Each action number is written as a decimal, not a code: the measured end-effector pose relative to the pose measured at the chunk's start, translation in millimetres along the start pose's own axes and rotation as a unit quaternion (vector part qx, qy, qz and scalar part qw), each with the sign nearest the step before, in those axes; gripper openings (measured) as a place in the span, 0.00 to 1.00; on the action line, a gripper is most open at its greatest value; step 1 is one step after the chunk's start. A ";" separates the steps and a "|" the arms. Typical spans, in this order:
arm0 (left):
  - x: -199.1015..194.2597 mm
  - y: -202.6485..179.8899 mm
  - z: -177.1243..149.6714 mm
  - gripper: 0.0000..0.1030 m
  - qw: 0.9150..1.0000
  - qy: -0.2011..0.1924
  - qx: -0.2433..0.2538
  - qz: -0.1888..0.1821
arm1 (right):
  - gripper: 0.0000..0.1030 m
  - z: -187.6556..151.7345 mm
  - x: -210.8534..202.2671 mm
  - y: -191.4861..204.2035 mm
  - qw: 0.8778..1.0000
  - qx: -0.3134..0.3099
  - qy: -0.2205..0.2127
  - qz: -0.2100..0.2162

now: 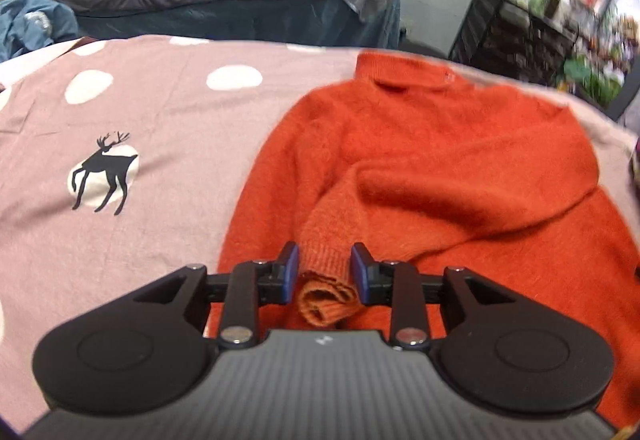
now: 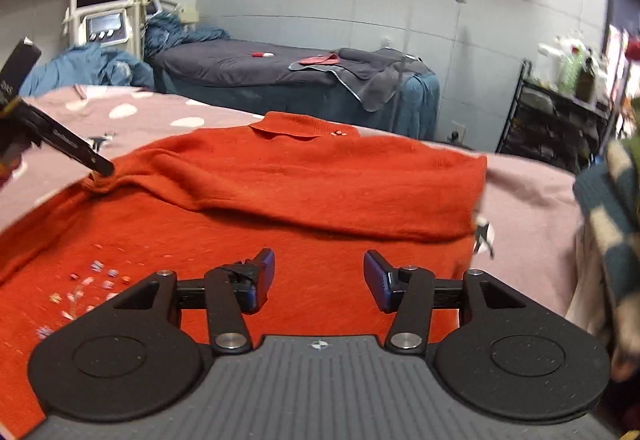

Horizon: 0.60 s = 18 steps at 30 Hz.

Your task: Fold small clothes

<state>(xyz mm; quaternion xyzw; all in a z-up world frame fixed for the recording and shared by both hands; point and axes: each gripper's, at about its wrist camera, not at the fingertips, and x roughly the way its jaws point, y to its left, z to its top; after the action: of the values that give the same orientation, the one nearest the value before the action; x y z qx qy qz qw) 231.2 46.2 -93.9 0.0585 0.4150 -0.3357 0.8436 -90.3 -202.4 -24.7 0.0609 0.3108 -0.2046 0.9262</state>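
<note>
Lying soft and limp on the pink sheet [image 1: 160,112], the orange sweater [image 1: 440,144] folds best from its cuff [image 1: 326,290], flanked by the part-open left gripper [image 1: 325,276], while the right gripper [image 2: 319,274] gapes empty.

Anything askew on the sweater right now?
Yes: the sleeve lies slanted across the sweater front, its cuff curled and bunched between the left gripper pads, not flat.

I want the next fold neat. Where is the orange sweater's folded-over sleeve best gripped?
At its ribbed cuff, which lies bunched and raised on the orange sweater, probably approached from the near hem side, where the left gripper already has its jaws on either side of it.
</note>
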 end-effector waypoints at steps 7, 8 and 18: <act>-39.4 4.2 -11.6 0.40 0.997 -0.043 -0.007 0.069 | 0.82 -16.4 -26.8 6.4 0.999 0.014 0.007 0.039; -47.8 6.2 -17.6 0.41 0.996 -0.044 0.000 0.082 | 0.82 -18.1 -30.6 9.7 0.998 0.011 0.010 0.059; -106.0 46.2 -100.8 0.51 0.987 0.014 -0.046 0.152 | 0.60 -33.5 -54.5 105.2 0.939 -0.089 0.049 0.327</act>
<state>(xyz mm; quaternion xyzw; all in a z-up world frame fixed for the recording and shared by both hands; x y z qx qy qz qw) 147.4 174.6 -89.2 0.0868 0.4277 -0.1832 0.8809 -104.3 -80.2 -20.2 0.0864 0.3355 0.1417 0.9273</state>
